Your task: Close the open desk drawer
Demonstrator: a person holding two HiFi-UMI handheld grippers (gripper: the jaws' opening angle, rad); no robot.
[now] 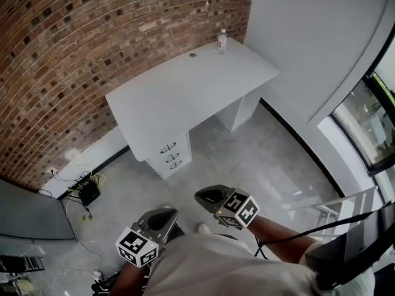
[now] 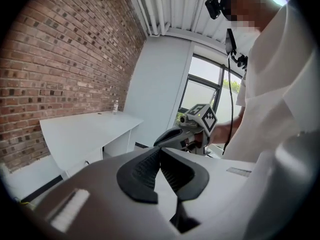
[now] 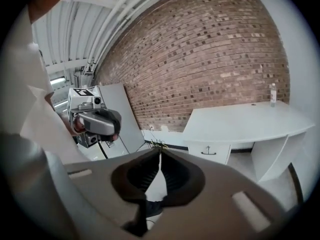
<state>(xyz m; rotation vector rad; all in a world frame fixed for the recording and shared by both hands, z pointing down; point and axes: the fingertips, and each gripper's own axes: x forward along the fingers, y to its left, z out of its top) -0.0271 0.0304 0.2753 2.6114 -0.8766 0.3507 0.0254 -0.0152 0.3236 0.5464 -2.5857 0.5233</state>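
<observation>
A white desk (image 1: 185,88) stands against the brick wall, well ahead of me. Its drawer unit (image 1: 170,155) shows three fronts with dark handles at the desk's near left; from here I cannot tell which one stands open. My left gripper (image 1: 162,217) and right gripper (image 1: 210,196) are held close to my body, far from the desk, both shut with nothing in them. The left gripper view shows the desk (image 2: 85,129) and the right gripper (image 2: 192,129). In the right gripper view lie the desk (image 3: 245,119), one drawer front (image 3: 212,152) and the left gripper (image 3: 95,121).
A clear bottle (image 1: 221,41) stands at the desk's far corner. Cables and a black box (image 1: 88,192) lie on the floor by the wall at left. A grey panel (image 1: 31,214) leans at far left. A white rack (image 1: 345,208) and windows are at right.
</observation>
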